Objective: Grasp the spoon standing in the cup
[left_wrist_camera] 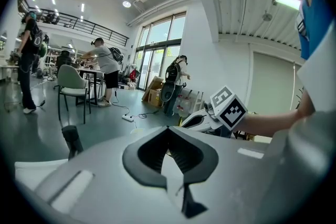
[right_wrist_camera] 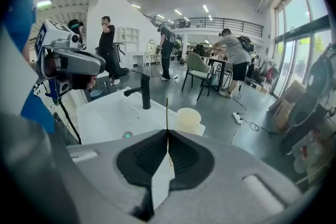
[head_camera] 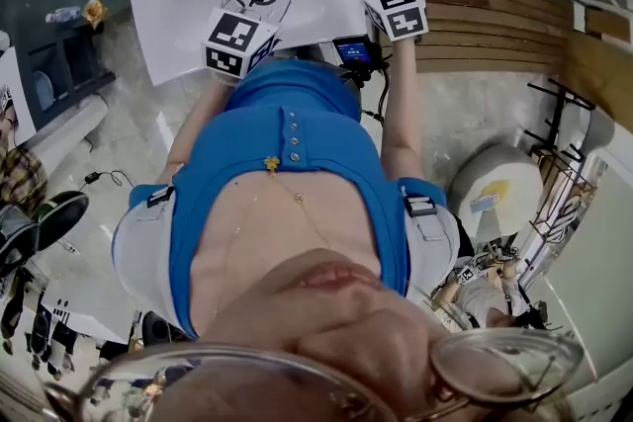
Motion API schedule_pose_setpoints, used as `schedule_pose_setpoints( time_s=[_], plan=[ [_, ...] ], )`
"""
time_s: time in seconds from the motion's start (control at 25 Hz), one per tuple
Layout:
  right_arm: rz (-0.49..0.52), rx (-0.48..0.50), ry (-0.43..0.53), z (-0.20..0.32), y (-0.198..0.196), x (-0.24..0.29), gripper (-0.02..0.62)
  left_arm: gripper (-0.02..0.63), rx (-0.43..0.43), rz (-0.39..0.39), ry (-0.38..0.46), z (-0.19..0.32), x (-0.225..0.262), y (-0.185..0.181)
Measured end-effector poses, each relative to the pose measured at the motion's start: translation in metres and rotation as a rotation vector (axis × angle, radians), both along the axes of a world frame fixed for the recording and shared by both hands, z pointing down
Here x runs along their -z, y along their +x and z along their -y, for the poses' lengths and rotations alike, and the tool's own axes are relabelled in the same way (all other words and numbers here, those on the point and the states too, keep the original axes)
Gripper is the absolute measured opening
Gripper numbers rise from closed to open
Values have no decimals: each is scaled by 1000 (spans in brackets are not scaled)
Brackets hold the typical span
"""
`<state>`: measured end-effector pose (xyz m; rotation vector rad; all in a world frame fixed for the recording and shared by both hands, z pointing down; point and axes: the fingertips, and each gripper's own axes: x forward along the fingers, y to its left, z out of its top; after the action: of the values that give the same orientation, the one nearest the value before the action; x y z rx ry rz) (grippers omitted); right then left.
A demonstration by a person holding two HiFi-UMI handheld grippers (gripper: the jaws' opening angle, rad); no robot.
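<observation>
The left gripper (left_wrist_camera: 168, 128) has its two fingers clenched tip to tip with nothing between them. It points across the room rather than down at the white tabletop (right_wrist_camera: 100, 120).

The right gripper (right_wrist_camera: 168, 132) also has its two fingers pressed together. They pinch a single thin upright spoon handle (right_wrist_camera: 167, 112), or what looks like one seen edge-on, too slim to identify with certainty. It rises straight toward 12 o'clock from the fingertips.

One cream cup (right_wrist_camera: 188, 119) stands on the tabletop at about 1 o'clock from those fingertips. It sits just beside the handle in the right gripper view and is not touching it. Its inside cannot be made out.

One black faucet (right_wrist_camera: 143, 93) stands at 11 o'clock over the sunken basin. One round drain (right_wrist_camera: 126, 135) shows at 9 o'clock, near the gripper body.

In the head view the two grippers hang side by side over the near edge of the tabletop. Each carries one marker cube, and the cup sits at the far rim at 12 o'clock. The person holding them wears a blue top. Several people stand among tables and chairs well beyond the tabletop.
</observation>
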<state>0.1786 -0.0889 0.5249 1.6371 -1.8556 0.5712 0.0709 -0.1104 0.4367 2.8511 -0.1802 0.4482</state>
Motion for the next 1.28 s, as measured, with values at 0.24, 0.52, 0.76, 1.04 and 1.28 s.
schedule_pose_setpoints(
  time_s=[0.24,0.52,0.76,1.04,1.28],
  plan=[
    [-10,3,-13,-3,-1,-9,8,2,5,2,-3,3,-1,-1],
    [-115,55,50,1,-1,-27,8,2,17,15,-9,3,-6,-6],
    [-185,106,64,2,-4,-39,8,2,25,43,-18,1,-18,-11],
    [-146,98,37,3,-6,-43,6,2,29,59,-28,3,-24,-11],
    [-152,97,29,6,-3,-36,6,2,25,55,-35,1,-26,-10]
  ],
)
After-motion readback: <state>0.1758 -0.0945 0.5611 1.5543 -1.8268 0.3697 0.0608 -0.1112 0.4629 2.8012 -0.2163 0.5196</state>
